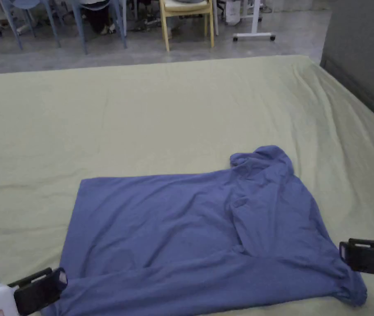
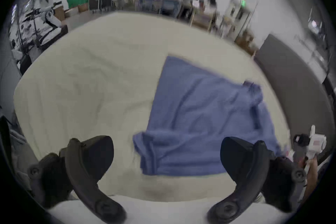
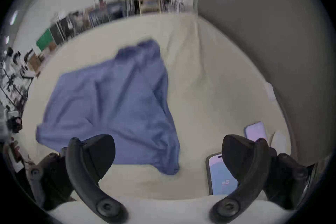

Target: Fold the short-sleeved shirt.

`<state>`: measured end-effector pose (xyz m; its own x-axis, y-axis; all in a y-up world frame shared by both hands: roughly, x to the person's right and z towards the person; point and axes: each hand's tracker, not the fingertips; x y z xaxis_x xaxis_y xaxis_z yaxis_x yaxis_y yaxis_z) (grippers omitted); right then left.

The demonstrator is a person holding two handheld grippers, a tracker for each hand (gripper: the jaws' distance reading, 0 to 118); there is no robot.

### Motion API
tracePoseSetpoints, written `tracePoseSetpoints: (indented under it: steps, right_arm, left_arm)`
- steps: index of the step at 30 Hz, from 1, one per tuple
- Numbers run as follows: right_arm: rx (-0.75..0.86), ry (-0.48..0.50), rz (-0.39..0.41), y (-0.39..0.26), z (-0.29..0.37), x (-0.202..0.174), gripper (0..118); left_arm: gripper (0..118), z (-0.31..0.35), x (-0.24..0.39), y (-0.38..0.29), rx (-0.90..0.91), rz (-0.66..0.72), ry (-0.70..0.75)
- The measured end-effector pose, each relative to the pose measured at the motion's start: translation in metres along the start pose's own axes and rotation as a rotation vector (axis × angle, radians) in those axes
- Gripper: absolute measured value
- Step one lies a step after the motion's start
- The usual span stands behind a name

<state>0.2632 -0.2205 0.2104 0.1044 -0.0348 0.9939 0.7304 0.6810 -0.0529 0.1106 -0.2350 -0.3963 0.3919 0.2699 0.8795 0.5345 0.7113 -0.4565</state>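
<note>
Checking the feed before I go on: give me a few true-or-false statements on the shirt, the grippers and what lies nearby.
1. The blue shirt lies on the pale green sheet. True.
2. The left gripper is shut on the shirt. False: its jaws stand wide apart, holding nothing.
3. The right gripper is open. True.
4. The shirt is folded into a small neat square. False: it lies spread out and wrinkled.
5. A phone lies by the right gripper. True.

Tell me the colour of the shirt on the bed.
Plain blue, with no pattern; the shirt shows best in the head view.
</note>
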Motion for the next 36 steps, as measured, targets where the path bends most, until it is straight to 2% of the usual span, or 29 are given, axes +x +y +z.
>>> tracePoseSetpoints:
  steps: [3,5,6,7,8,9,10,13,14,15,16,22,23,24,26,27,28,29,30,31,32,33,36]
  right_arm:
    - [0.092,0.037,0.017,0.003,0.032,-0.016,118]
    - [0.083,0.047,0.029,-0.004,0.035,-0.034,118]
    - [0.072,0.056,0.038,-0.010,0.036,-0.042,112]
    - [0.061,0.060,0.050,-0.016,0.037,-0.051,86]
    - [0.042,0.077,0.080,-0.023,0.027,-0.057,25]
    - [0.012,0.091,0.122,-0.030,0.019,-0.065,3]
    - [0.005,0.089,0.138,-0.037,0.019,-0.071,3]
    - [-0.042,0.144,0.170,-0.049,0.010,-0.084,3]
    - [-0.049,0.142,0.171,-0.049,0.007,-0.085,3]
    - [-0.054,0.142,0.173,-0.049,0.005,-0.085,3]
    - [-0.056,0.141,0.174,-0.048,0.004,-0.085,3]
    - [-0.071,0.113,0.139,-0.039,-0.004,-0.071,3]
    - [-0.075,0.108,0.130,-0.039,-0.006,-0.066,3]
    - [-0.076,0.096,0.129,-0.040,-0.006,-0.065,3]
    - [-0.095,0.062,0.122,-0.042,-0.010,-0.057,3]
    - [-0.109,0.039,0.121,-0.042,-0.013,-0.053,3]
    - [-0.121,0.021,0.117,-0.044,-0.015,-0.047,3]
    - [-0.136,0.000,0.121,-0.045,-0.018,-0.042,3]
    - [-0.140,-0.017,0.131,-0.045,-0.019,-0.038,3]
    - [-0.142,-0.026,0.133,-0.046,-0.021,-0.035,3]
    - [-0.146,-0.033,0.133,-0.046,-0.023,-0.031,3]
    - [-0.151,-0.036,0.130,-0.046,-0.025,-0.027,3]
    - [-0.157,-0.037,0.110,-0.043,-0.035,-0.008,3]
  left_arm:
    - [118,0.024,0.012,-0.004,0.029,-0.029,-0.011]
    - [118,0.026,0.021,-0.015,-0.092,-0.097,0.013]
    - [118,0.038,0.049,-0.018,-0.181,-0.135,0.039]
    - [106,0.040,0.054,-0.029,-0.213,-0.151,0.052]
    - [63,0.041,0.056,-0.039,-0.228,-0.140,0.030]
    - [0,0.024,0.033,-0.049,-0.307,-0.029,-0.049]
    - [0,0.001,-0.002,-0.057,-0.375,0.014,-0.059]
    - [0,-0.025,-0.053,-0.058,-0.377,0.062,-0.036]
    - [7,-0.013,-0.003,-0.072,-0.271,-0.068,0.117]
    - [75,-0.018,-0.002,-0.072,-0.237,-0.069,0.134]
    - [118,-0.025,-0.001,-0.072,-0.214,-0.093,0.146]
    - [118,-0.096,-0.017,-0.062,-0.329,-0.151,0.178]
    - [114,-0.107,-0.013,-0.064,-0.336,-0.164,0.180]
    - [97,-0.117,-0.009,-0.066,-0.342,-0.179,0.181]
    - [79,-0.119,-0.003,-0.069,-0.388,-0.177,0.154]
    - [79,-0.117,0.007,-0.070,-0.384,-0.206,0.199]
    - [72,-0.113,0.016,-0.067,-0.384,-0.241,0.182]
    - [60,-0.110,0.027,-0.065,-0.390,-0.294,0.196]
    - [35,-0.099,0.026,-0.061,-0.362,-0.337,0.233]
    - [2,-0.094,0.027,-0.061,-0.333,-0.305,0.147]
    - [0,-0.089,0.026,-0.061,-0.330,-0.185,0.015]
    - [1,-0.087,0.031,-0.062,-0.345,-0.132,0.006]
    - [1,-0.073,0.043,-0.061,-0.338,-0.207,0.037]
